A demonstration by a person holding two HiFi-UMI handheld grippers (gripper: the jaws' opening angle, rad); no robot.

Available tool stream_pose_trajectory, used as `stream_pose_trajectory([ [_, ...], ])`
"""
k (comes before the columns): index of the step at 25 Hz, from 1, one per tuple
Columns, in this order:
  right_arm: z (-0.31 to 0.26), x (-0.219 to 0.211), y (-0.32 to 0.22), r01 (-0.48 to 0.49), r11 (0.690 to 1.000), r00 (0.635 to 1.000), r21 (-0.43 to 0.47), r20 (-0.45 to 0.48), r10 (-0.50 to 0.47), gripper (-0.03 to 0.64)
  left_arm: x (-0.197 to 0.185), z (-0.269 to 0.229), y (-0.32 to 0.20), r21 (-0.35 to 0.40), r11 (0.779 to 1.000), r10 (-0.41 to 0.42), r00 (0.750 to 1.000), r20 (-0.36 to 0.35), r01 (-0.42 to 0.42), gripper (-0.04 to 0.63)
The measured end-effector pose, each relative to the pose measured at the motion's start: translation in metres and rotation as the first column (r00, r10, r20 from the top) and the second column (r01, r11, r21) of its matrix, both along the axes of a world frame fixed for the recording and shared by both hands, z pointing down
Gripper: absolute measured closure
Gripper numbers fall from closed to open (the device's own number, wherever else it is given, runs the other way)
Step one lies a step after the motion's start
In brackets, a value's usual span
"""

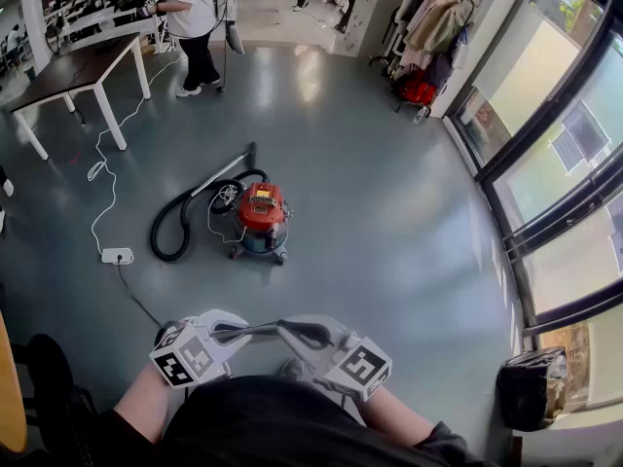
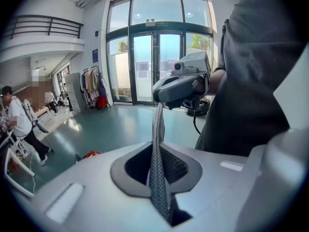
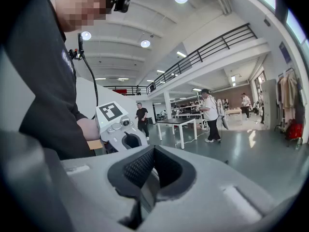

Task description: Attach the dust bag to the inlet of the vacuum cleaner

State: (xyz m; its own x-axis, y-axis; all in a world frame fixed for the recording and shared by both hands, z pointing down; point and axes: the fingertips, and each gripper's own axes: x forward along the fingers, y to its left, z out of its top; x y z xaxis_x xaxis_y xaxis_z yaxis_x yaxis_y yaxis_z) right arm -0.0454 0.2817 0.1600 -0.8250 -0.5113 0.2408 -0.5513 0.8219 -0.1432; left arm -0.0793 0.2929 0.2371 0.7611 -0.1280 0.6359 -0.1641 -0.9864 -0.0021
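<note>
Head view is showing the person holding both grippers close to the body at 6 o'clock of the frame. A flat grey dust bag (image 1: pixel 268 331) is stretching between them. The left gripper (image 1: pixel 226 331) is pinching one edge and the right gripper (image 1: pixel 297 334) is pinching the other.

Left gripper view is showing its jaws closed almost fully onto the bag's textured fabric, seen edge-on and running up toward the other gripper. Right gripper view is showing its jaws pressed together on a thin grey layer of the same bag.

The red vacuum cleaner (image 1: pixel 261 217) is standing on the floor (image 1: pixel 389 212) well apart from the bag, at 12 o'clock from the grippers. Its black hose (image 1: pixel 170 224) is looping out at its 9 o'clock. A white power strip (image 1: pixel 117 255) is lying at its 8 o'clock.
</note>
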Motion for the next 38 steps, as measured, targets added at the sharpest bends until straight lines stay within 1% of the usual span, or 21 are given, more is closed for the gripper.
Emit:
stream_pose_trajectory([
  [8,0.003,0.01,-0.003,0.009,1.0,1.0,-0.001,0.006,-0.009,0.624,0.01,0.001,-0.003,0.001,1.0,0.002,1.0,0.01,-0.002,0.552],
  [11,0.005,0.019,-0.004,0.01,1.0,1.0,-0.003,0.023,-0.009,0.624,0.017,0.0,-0.004,0.0,1.0,0.0,1.0,0.016,0.0,0.552],
  [15,0.012,0.037,-0.008,-0.002,1.0,0.999,-0.01,0.04,0.002,0.624,0.025,0.003,-0.007,0.0,1.0,-0.009,1.0,0.027,0.009,0.552],
  [19,0.006,0.056,-0.013,-0.006,1.0,0.998,-0.001,0.067,0.007,0.624,0.037,0.007,-0.008,0.0,1.0,-0.021,0.999,0.045,0.021,0.552],
  [23,0.011,0.079,-0.015,-0.001,1.0,0.997,-0.005,0.081,0.001,0.624,0.049,0.01,-0.012,0.015,0.999,-0.042,0.997,0.067,0.041,0.552],
  [26,0.011,0.096,-0.018,-0.009,1.0,0.997,-0.013,0.077,0.01,0.624,0.058,0.008,-0.014,0.028,0.998,-0.055,0.996,0.068,0.053,0.552],
  [30,0.014,0.118,-0.02,-0.013,1.0,0.994,-0.003,0.109,0.013,0.624,0.07,0.005,-0.016,0.034,0.997,-0.065,0.996,0.063,0.063,0.552],
  [34,0.017,0.133,-0.029,-0.039,0.999,0.994,-0.024,0.104,0.041,0.624,0.077,0.006,-0.022,0.031,0.997,-0.067,0.995,0.069,0.065,0.552],
  [38,0.02,0.134,-0.043,-0.049,0.998,0.995,-0.035,0.08,0.051,0.624,0.079,0.012,-0.035,0.02,0.998,-0.061,0.996,0.059,0.06,0.552],
])
